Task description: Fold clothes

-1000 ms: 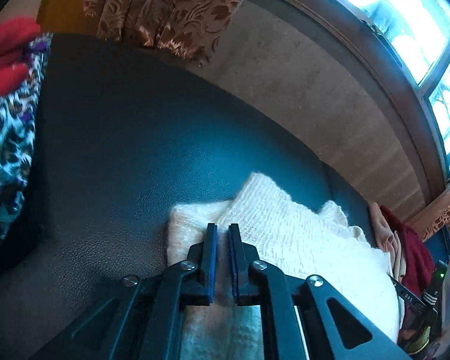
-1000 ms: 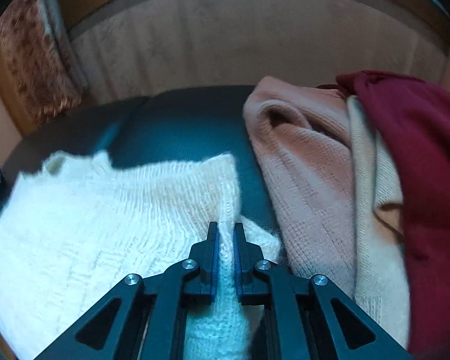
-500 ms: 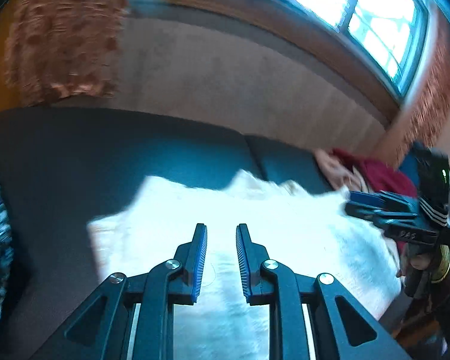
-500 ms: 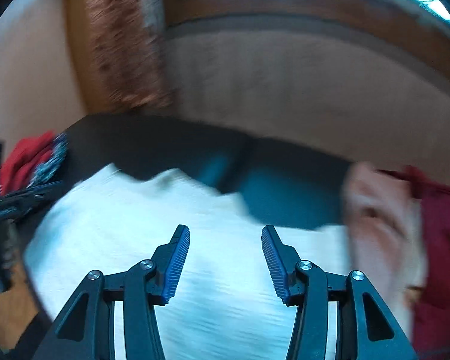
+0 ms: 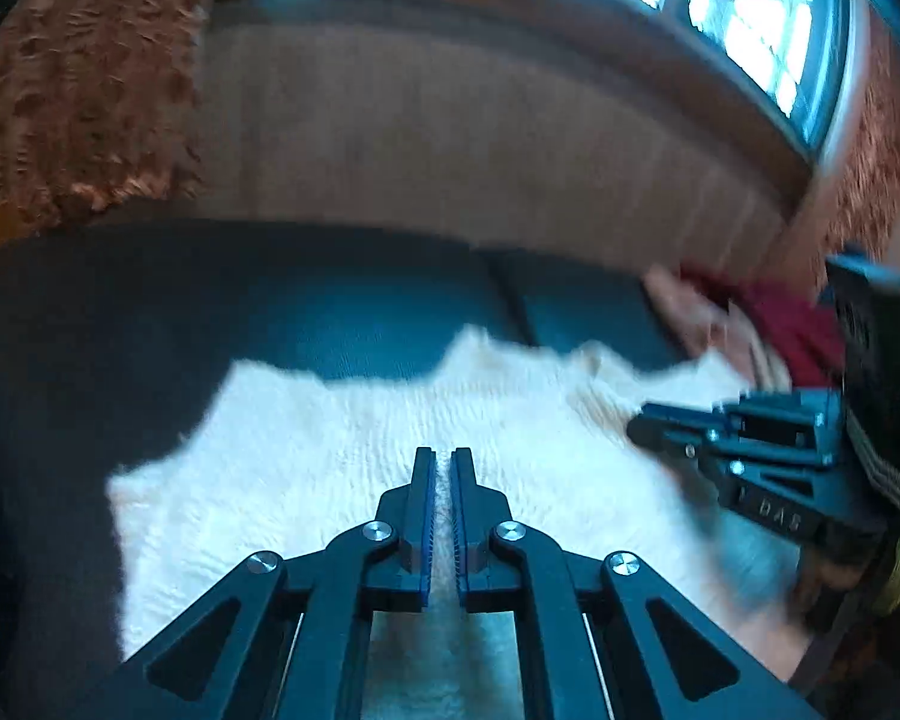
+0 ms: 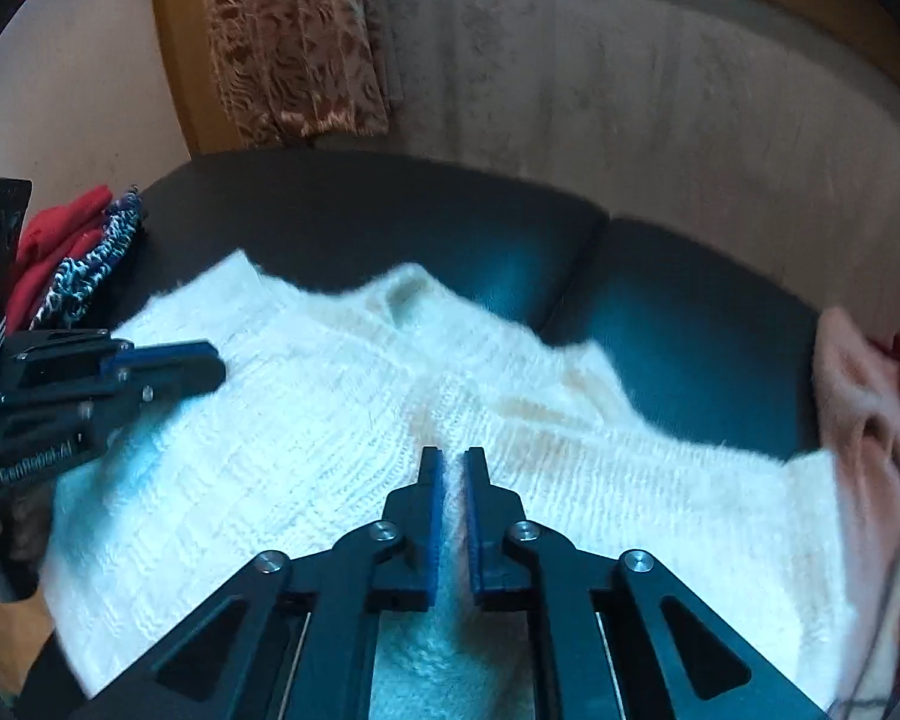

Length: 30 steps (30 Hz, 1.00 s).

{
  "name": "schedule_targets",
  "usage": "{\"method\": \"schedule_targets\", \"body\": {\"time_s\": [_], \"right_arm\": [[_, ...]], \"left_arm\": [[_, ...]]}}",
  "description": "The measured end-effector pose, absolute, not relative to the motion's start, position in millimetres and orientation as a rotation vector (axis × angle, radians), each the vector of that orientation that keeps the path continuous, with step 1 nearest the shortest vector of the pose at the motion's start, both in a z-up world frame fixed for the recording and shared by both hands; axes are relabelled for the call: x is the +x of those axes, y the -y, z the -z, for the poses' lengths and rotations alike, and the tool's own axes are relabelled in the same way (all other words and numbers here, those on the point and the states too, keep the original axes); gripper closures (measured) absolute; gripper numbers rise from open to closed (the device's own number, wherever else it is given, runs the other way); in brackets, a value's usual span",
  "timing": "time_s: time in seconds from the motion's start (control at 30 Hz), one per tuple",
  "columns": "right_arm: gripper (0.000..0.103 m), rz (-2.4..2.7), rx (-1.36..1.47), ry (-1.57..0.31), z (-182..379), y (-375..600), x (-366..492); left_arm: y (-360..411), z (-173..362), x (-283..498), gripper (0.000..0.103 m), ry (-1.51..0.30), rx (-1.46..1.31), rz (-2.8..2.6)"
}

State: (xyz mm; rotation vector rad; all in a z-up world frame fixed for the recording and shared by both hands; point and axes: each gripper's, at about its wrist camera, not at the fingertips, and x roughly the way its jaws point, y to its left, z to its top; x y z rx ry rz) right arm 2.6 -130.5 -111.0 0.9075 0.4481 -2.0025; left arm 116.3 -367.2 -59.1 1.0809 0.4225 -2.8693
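You had the white sweater point(image 6: 342, 438) spread across the dark sofa seat point(image 6: 690, 324), partly doubled over, with layered edges showing near its far side, so I judged the fold as started, not finished. Your left gripper point(image 5: 443, 468) sat over the sweater's near middle with its jaws nearly together; they had just been closing. Knit showed in the slit between the pads, but I could not tell whether they pinched it or only hovered above it. Your right gripper point(image 6: 453, 468) had also just been closing: jaws nearly together, a narrow gap left, fuzzy knit visible behind, grip likewise unclear. Each gripper showed up at the side of the other's view, both over the same sweater. Done, as far as visible: a small stack of red and patterned clothes point(image 6: 72, 264) lay at the seat's left end. Left to do: finishing the white sweater, then the loose heap at the right, a pink knit point(image 6: 858, 396) and a dark red garment point(image 5: 792, 324), still crumpled. I put the task around midway, maybe less.
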Motion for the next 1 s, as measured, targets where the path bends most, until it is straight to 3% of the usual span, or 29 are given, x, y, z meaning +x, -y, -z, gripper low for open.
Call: {"method": "schedule_targets", "body": {"time_s": [0.17, 0.23, 0.33, 0.57, 0.73, 0.83, 0.9, 1.0], "right_arm": [[0.097, 2.060, 0.925, -0.367, 117, 135, -13], [0.095, 2.072, 0.950, -0.338, 123, 135, -18], [0.091, 2.075, 1.002, -0.309, 133, 131, -21], [0.087, 2.049, 1.013, -0.334, 125, 128, -2], [0.084, 2.002, 1.035, -0.228, 130, 104, 19], [0.071, 1.942, 1.094, -0.110, 127, 92, 18], [0.041, 1.906, 1.074, 0.043, 110, 64, 16], [0.015, 1.824, 1.021, 0.235, 85, 0, 12]], "left_arm": [[368, 61, 103, 0.099, -0.416, 1.001, 2.824], [366, 83, 93, 0.091, -0.373, 1.092, 2.780], [371, 87, 90, 0.092, -0.438, 1.123, 2.764], [356, 88, 112, 0.092, -0.348, 1.153, 2.763], [357, 90, 133, 0.091, -0.407, 1.127, 2.759], [358, 81, 130, 0.091, -0.385, 1.154, 2.755], [357, 71, 136, 0.090, -0.372, 1.121, 2.742], [344, 49, 148, 0.090, -0.350, 1.010, 2.791]]}}
